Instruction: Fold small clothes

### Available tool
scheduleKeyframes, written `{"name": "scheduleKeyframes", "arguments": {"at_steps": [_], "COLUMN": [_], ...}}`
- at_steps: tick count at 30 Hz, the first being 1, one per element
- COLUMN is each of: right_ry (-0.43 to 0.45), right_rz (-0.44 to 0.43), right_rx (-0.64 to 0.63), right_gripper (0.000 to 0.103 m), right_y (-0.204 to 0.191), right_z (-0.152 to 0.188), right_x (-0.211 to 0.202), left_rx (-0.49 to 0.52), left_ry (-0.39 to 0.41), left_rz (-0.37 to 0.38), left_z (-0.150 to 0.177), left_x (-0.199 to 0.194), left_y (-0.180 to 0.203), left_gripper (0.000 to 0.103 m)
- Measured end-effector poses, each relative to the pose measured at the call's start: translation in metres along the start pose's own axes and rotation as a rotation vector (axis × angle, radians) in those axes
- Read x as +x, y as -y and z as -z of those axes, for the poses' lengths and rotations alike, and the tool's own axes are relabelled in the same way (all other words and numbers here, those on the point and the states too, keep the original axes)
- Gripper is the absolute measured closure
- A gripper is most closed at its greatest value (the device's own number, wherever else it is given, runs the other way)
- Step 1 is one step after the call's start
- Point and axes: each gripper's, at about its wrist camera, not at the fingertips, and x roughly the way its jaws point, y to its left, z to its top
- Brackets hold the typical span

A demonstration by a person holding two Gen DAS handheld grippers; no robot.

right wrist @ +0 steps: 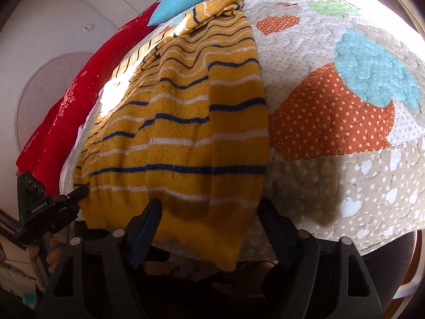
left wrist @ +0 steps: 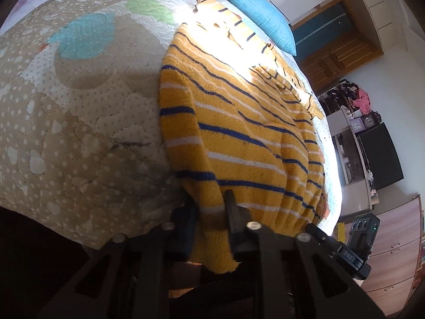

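A yellow striped sweater (left wrist: 239,122) lies spread lengthwise on a bed covered by a patchwork quilt (left wrist: 66,133), its hem hanging just over the near edge and its far end reaching toward a blue pillow (left wrist: 263,18). The fold looks barely begun: the left sleeve appears already laid in along the body, while the body itself is still stretched at full length, so the lengthwise folds and any halving are judged to remain. The left hand-held gripper (left wrist: 212,212) has its fingers closed tight on the cuff end of that folded-in sleeve at the bed's edge. The right hand-held gripper (right wrist: 209,212) is spread wide, its fingers straddling the hem at the sweater's right corner with nothing gripped, so a grasp there seems the likely next need. A red blanket (right wrist: 55,122) lies beyond the sweater's far side. No container for folded clothes shows in either view.
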Motion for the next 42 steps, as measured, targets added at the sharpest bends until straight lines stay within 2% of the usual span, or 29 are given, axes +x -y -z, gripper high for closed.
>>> {"name": "scheduleKeyframes", "arguments": {"at_steps": [1, 3, 6, 7, 8, 9, 11, 13, 16, 18, 20, 21, 23, 26, 27, 28, 29, 31, 32, 33, 34, 36, 38, 42], "right_ry": [-0.002, -0.009, -0.01, -0.013, -0.016, -0.017, -0.016, -0.014, -0.012, -0.016, -0.014, -0.006, 0.012, 0.008, 0.001, -0.006, -0.014, -0.029, -0.033, -0.031, -0.03, -0.029, -0.015, 0.0], "right_rz": [0.001, -0.038, -0.08, -0.091, -0.102, -0.112, -0.129, -0.143, -0.13, -0.117, -0.111, -0.105, -0.095, -0.111, -0.12, -0.127, -0.133, -0.128, -0.115, -0.096, -0.077, -0.081, -0.126, -0.266], "right_rx": [-0.001, 0.013, 0.051, 0.065, 0.078, 0.089, 0.108, 0.115, 0.09, 0.068, 0.065, 0.07, 0.085, 0.107, 0.109, 0.105, 0.092, 0.051, 0.023, -0.011, -0.043, -0.059, -0.032, 0.029], "right_gripper": [0.054, 0.068, 0.069, 0.069, 0.068, 0.068, 0.066, 0.062, 0.058, 0.057, 0.054, 0.048, 0.04, 0.039, 0.037, 0.037, 0.037, 0.037, 0.04, 0.054, 0.076, 0.09, 0.093, 0.094], "right_y": [-0.001, 0.0, 0.009, 0.013, 0.016, 0.018, 0.023, 0.025, 0.023, 0.02, 0.023, 0.026, 0.033, 0.044, 0.044, 0.042, 0.039, 0.031, 0.023, 0.015, 0.007, 0.0, 0.001, 0.008], "right_z": [0.0, 0.0, 0.001, 0.001, 0.001, 0.002, 0.002, 0.002, 0.004, 0.006, 0.009, 0.011, 0.014, 0.015, 0.014, 0.011, 0.01, 0.008, 0.008, 0.007, 0.007, 0.004, 0.001, -0.003], "right_x": [0.0, -0.001, -0.001, 0.001, 0.002, 0.004, 0.006, 0.007, 0.005, 0.003, -0.003, -0.007, -0.015, -0.014, -0.011, -0.005, 0.0, 0.006, 0.008, 0.009, 0.009, 0.005, -0.002, -0.024], "left_rx": [-0.011, -0.009, 0.004, -0.006, -0.016, -0.027, -0.03, 0.005, 0.069, 0.097, 0.107, 0.105, 0.098, 0.086, 0.09, 0.099, 0.106, 0.117, 0.128, 0.136, 0.141, 0.093, 0.078, 0.147], "left_ry": [0.007, 0.018, 0.014, 0.003, -0.009, -0.02, -0.032, -0.038, -0.055, -0.065, -0.062, -0.062, -0.064, -0.078, -0.086, -0.095, -0.101, -0.105, -0.103, -0.099, -0.102, -0.096, -0.052, 0.032], "left_rz": [0.012, 0.029, 0.032, 0.027, 0.039, 0.069, 0.094, 0.077, 0.019, 0.007, 0.011, 0.012, 0.017, 0.042, 0.044, 0.053, 0.062, 0.032, 0.011, -0.024, -0.052, -0.009, 0.002, 0.009], "left_z": [0.0, 0.002, 0.002, 0.002, 0.002, 0.003, 0.005, 0.008, 0.012, 0.014, 0.015, 0.015, 0.015, 0.013, 0.012, 0.01, 0.009, 0.009, 0.009, 0.009, 0.008, 0.001, -0.005, -0.005], "left_x": [-0.002, -0.009, -0.005, -0.001, 0.003, 0.004, 0.009, 0.013, 0.02, 0.02, 0.018, 0.017, 0.015, 0.017, 0.018, 0.02, 0.022, 0.025, 0.024, 0.022, 0.02, 0.01, -0.008, -0.047], "left_y": [-0.001, -0.003, 0.0, -0.002, -0.001, -0.006, -0.006, 0.0, 0.01, 0.014, 0.015, 0.014, 0.011, 0.006, 0.006, 0.007, 0.008, 0.013, 0.016, 0.019, 0.02, 0.016, 0.02, 0.041], "left_gripper": [0.089, 0.089, 0.085, 0.069, 0.06, 0.046, 0.031, 0.024, 0.024, 0.024, 0.032, 0.04, 0.045, 0.045, 0.042, 0.033, 0.03, 0.029, 0.032, 0.057, 0.095, 0.095, 0.095, 0.095]}}
